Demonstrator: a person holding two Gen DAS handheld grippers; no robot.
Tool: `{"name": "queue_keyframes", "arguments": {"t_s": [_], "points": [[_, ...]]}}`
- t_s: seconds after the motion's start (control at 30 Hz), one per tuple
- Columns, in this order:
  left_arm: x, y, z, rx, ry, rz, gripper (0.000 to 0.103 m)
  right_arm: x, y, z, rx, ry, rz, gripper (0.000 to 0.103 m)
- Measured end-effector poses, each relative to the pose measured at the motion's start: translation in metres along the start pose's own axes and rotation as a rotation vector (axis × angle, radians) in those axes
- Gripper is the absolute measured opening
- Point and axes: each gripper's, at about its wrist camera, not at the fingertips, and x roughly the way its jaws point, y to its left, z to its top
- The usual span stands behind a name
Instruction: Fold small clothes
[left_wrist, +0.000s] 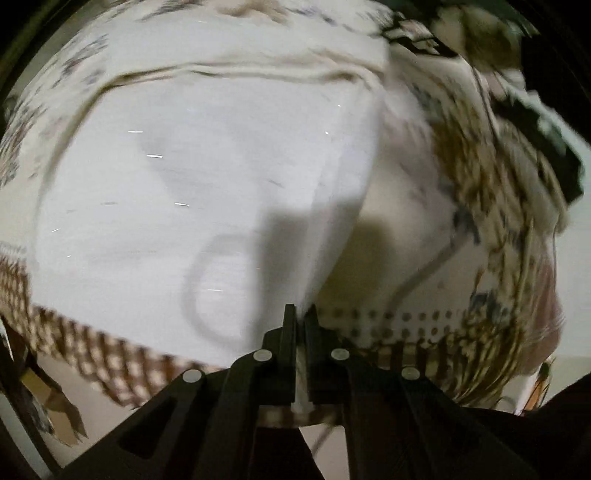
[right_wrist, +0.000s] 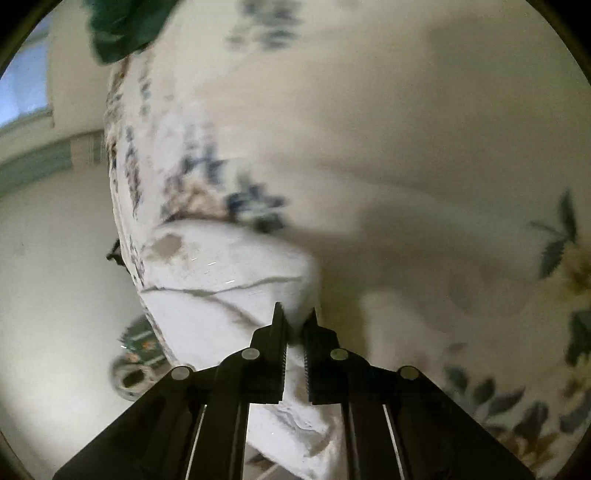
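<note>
A small white garment lies spread on a floral patterned cloth, blurred by motion. A round neck seam shows near my left gripper, which is shut on a raised fold of the garment. In the right wrist view the white garment bunches at the cloth's left edge. My right gripper is shut on its fabric, which passes between the fingers and hangs below them.
The floral cloth covers the whole surface. A dark green garment lies at the far edge; it also shows in the left wrist view. Pale floor and a patterned round object lie below left.
</note>
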Motion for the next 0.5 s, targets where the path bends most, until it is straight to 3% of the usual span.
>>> {"name": "queue_keyframes", "arguments": {"t_s": [0.13,0.27,0.4,0.5], "points": [[-0.046,0.043,0.008,-0.102,-0.064,-0.015,0.002,-0.022,0.064,-0.013,-0.084,-0.018,-0.056,0.007],[-0.086,0.110,0.015,-0.206,-0.138,-0.037,0.002,-0.020,0.167,-0.030,-0.186,-0.034,-0.094,0.007],[-0.096,0.176,0.014,-0.326,-0.173,-0.076,0.001,0.020,0.271,-0.060,-0.303,-0.044,-0.158,0.007],[-0.085,0.243,0.010,-0.413,-0.166,-0.107,0.001,0.092,0.349,-0.081,-0.395,-0.030,-0.260,0.007]]}}
